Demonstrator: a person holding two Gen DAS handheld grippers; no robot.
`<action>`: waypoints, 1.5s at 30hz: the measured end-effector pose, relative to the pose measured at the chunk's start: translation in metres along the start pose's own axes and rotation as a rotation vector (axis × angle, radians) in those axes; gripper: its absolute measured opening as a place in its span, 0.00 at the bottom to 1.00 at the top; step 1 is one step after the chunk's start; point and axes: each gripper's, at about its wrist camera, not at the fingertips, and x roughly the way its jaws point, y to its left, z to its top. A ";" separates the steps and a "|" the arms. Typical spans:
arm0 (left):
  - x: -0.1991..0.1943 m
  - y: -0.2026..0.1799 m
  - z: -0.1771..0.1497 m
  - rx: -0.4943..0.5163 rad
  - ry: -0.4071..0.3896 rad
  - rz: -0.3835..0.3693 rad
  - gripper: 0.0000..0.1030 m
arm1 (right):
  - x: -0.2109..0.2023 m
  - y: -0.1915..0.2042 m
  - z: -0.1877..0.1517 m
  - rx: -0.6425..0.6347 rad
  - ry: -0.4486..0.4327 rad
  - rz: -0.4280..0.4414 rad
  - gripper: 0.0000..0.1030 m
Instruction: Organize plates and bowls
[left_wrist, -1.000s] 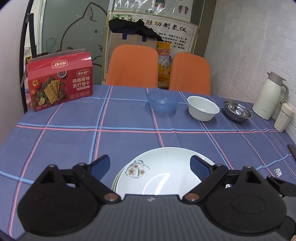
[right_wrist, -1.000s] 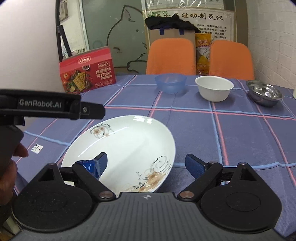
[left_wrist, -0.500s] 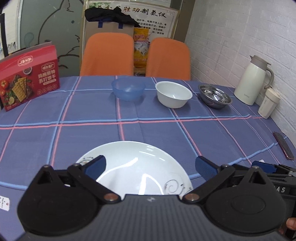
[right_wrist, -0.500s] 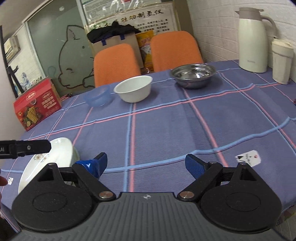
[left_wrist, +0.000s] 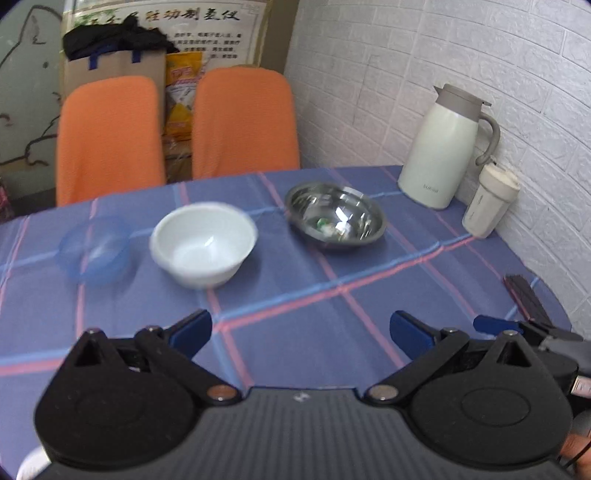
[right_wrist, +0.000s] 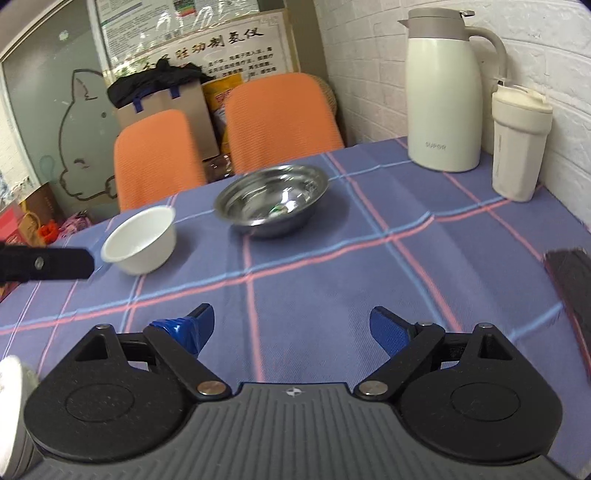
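Both tools idle: left gripper (left_wrist: 300, 330) and right gripper (right_wrist: 291, 325) spread wide, empty. Steel bowl (right_wrist: 272, 205), white bowl (right_wrist: 140, 240), blue bowl (left_wrist: 94, 248) stood apart in row mid-table. I judged best: clamp rim squarely, lift level, nest gently.
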 end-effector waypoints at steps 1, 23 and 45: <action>0.012 -0.003 0.013 0.009 -0.006 -0.007 0.99 | 0.008 -0.007 0.008 0.009 -0.003 -0.005 0.76; 0.236 0.027 0.115 -0.009 0.203 0.013 0.97 | 0.165 0.000 0.082 -0.093 0.116 -0.025 0.76; 0.206 0.002 0.094 0.061 0.273 -0.060 0.42 | 0.119 0.027 0.072 -0.125 0.101 0.025 0.77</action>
